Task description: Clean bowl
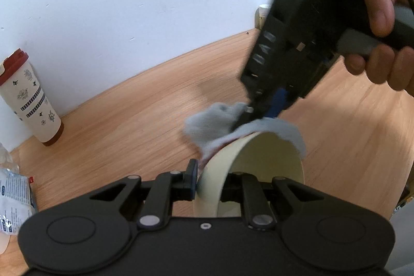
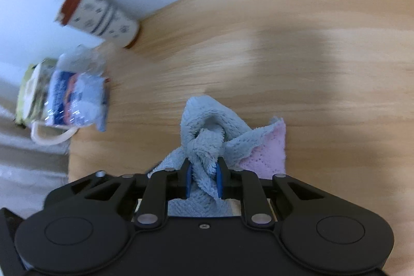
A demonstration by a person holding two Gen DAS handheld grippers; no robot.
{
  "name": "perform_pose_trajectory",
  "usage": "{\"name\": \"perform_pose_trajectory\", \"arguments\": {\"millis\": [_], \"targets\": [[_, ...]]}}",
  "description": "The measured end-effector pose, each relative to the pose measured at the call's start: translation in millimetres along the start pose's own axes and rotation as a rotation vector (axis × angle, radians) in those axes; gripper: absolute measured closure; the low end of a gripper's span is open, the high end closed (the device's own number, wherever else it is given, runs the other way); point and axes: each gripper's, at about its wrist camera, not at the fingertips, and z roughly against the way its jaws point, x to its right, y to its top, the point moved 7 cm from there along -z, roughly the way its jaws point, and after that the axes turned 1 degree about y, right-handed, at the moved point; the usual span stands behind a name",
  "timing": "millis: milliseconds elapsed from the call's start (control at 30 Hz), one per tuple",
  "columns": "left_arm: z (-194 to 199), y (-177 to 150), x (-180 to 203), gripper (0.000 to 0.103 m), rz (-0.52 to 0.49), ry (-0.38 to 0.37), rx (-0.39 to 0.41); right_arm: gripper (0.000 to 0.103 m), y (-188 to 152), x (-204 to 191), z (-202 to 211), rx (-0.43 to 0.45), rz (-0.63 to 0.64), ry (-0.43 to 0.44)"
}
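Observation:
My left gripper [image 1: 211,184] is shut on the rim of a cream bowl [image 1: 261,162], held tilted on its side above the wooden table. My right gripper [image 2: 203,180] is shut on a bunched grey-blue cloth [image 2: 207,131] with a pink underside [image 2: 269,154]. In the left wrist view the right gripper [image 1: 254,111] comes in from the upper right, held by a hand [image 1: 388,25], and presses the cloth [image 1: 214,124] over the bowl's far rim. The bowl is hidden in the right wrist view.
A white tumbler with a red lid [image 1: 28,97] stands at the wall on the left; it also shows in the right wrist view [image 2: 99,16]. Plastic packets [image 1: 13,201] lie at the table's left edge, beside a white mug [image 2: 51,131]. A paper cup [image 1: 262,13] stands at the back wall.

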Motion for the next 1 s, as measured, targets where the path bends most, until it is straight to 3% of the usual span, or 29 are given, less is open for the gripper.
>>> {"name": "perform_pose_trajectory", "arguments": {"millis": [300,400,600,800,1000], "targets": [[0.2,-2.0,-2.2,0.089,0.02,0.009,-0.007,0.083,-31.5,51.1,-16.2,-0.027,-0.328,0.053],[0.3,-2.8,-4.1,0.09,0.031,0.013,-0.009,0.083,-29.0,47.6,-13.8,-0.017,-0.337,0.063],[1.3,-2.2,-0.9,0.089,0.031,0.018,-0.008,0.083,-3.2,-1.1,3.6,0.018,-0.151,0.123],[2.4,-1.7,2.2,0.089,0.032,0.023,-0.006,0.082,2.7,-57.4,-4.2,-0.025,0.107,0.032],[2.9,-3.1,4.3,0.089,0.023,0.017,0.001,0.082,2.9,-73.6,-12.1,-0.023,0.282,-0.049]]}}
